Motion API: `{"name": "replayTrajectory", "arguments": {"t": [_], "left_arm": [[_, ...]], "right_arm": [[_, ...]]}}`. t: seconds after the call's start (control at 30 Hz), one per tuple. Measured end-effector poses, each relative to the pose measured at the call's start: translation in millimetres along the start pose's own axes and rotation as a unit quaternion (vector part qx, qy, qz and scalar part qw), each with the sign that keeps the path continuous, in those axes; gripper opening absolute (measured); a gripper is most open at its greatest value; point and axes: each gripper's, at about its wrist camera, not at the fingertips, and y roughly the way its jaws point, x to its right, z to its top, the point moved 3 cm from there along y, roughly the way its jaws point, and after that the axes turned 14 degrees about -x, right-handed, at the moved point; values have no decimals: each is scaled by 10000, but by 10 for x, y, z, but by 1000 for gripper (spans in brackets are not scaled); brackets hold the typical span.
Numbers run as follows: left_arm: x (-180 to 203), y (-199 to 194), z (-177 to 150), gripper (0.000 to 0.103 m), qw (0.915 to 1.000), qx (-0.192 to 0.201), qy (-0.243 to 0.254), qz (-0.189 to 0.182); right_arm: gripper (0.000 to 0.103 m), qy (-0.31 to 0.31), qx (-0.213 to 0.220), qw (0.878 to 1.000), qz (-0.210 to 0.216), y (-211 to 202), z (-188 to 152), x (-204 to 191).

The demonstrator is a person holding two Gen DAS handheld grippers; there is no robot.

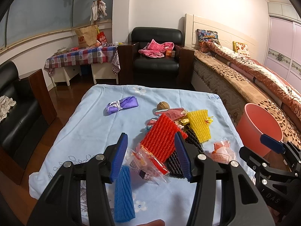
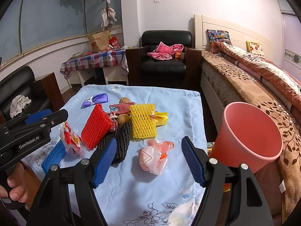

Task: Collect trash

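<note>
A pile of trash lies on the light blue cloth table (image 1: 84,124): red foam net (image 1: 161,139), yellow foam net (image 1: 199,126), black foam net (image 1: 191,141), blue foam net (image 1: 123,190), a clear snack wrapper (image 1: 148,162), a crumpled orange-white wrapper (image 2: 154,156), walnuts (image 1: 163,105). My left gripper (image 1: 150,156) is open above the snack wrapper and the red net. My right gripper (image 2: 148,160) is open, its jaws either side of the crumpled wrapper and holding nothing. A pink bin (image 2: 250,137) stands by the table's right edge.
A purple cloth bundle (image 1: 122,105) lies at the table's far left. A bed (image 2: 263,86) runs along the right behind the bin. Black armchairs stand at the back (image 1: 156,56) and at the left (image 1: 17,113). A checked side table (image 1: 80,56) stands by the window.
</note>
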Motion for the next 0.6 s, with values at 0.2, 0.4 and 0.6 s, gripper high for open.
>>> {"name": "replayTrajectory", "arguments": {"t": [0.2, 0.4, 0.6], "left_arm": [[30, 25, -54, 52, 10000, -7, 9, -2], [27, 27, -56, 52, 10000, -7, 0, -7], [47, 52, -88, 52, 10000, -21, -6, -20]], "right_arm": [[71, -6, -13, 10000, 12, 13, -15, -15], [71, -7, -12, 10000, 11, 12, -15, -15], [69, -5, -41, 10000, 29, 23, -30, -29]]}}
